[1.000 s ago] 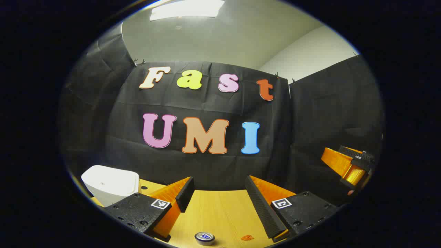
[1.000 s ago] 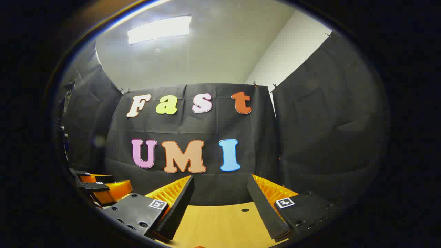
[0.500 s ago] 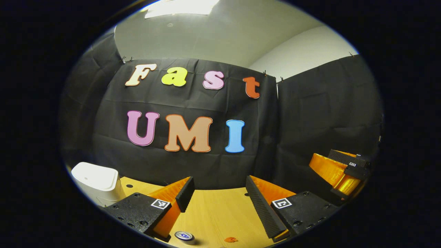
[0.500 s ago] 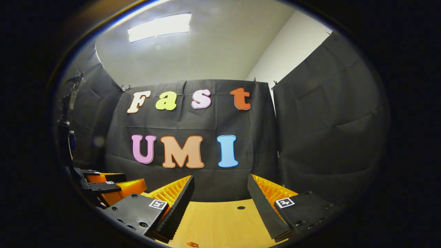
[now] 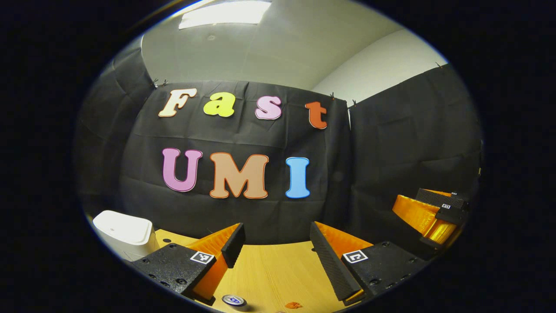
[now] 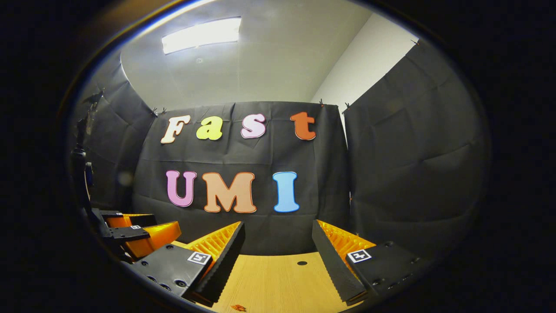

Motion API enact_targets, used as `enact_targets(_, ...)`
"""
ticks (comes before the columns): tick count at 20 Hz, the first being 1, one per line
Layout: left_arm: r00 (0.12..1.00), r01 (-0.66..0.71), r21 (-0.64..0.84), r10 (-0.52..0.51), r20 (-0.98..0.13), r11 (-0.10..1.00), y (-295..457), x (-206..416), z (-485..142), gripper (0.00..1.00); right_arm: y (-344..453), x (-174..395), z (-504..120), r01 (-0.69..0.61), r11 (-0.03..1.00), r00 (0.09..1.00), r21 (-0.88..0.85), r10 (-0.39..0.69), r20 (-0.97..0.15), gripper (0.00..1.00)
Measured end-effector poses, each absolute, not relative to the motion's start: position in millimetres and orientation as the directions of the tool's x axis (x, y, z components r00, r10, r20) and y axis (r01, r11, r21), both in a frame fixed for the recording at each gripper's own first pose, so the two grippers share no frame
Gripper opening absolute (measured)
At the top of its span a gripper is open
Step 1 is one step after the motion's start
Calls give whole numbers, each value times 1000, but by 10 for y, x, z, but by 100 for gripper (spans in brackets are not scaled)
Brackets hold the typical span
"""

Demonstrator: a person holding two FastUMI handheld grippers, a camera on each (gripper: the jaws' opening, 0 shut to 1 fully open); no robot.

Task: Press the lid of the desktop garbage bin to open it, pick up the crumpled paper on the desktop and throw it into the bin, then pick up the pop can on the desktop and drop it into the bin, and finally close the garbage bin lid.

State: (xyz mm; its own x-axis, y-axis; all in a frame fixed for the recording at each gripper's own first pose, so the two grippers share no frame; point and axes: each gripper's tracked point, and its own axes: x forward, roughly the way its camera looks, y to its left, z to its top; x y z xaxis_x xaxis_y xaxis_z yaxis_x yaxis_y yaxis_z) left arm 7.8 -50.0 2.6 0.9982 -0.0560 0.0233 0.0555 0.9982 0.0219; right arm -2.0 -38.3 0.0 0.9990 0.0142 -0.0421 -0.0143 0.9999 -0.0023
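Wooden tabletop (image 5: 269,274), small round hole (image 6: 301,263) near its far edge, tiny orange scrap (image 5: 293,305) lying up front, ceiling light panel (image 6: 202,34) on.

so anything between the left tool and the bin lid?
Nothing visible. The bin sits with its lid down on the table, off to the left of the left tool, whose jaws are open and empty. The can is low between the fingers, not on that path.
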Motion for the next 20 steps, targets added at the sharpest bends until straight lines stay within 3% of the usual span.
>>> enact_targets(20,993,-113,80,108,56,990,-18,-62,111,91,-1,161,-273,-156,985,983,70,161,-87,98)
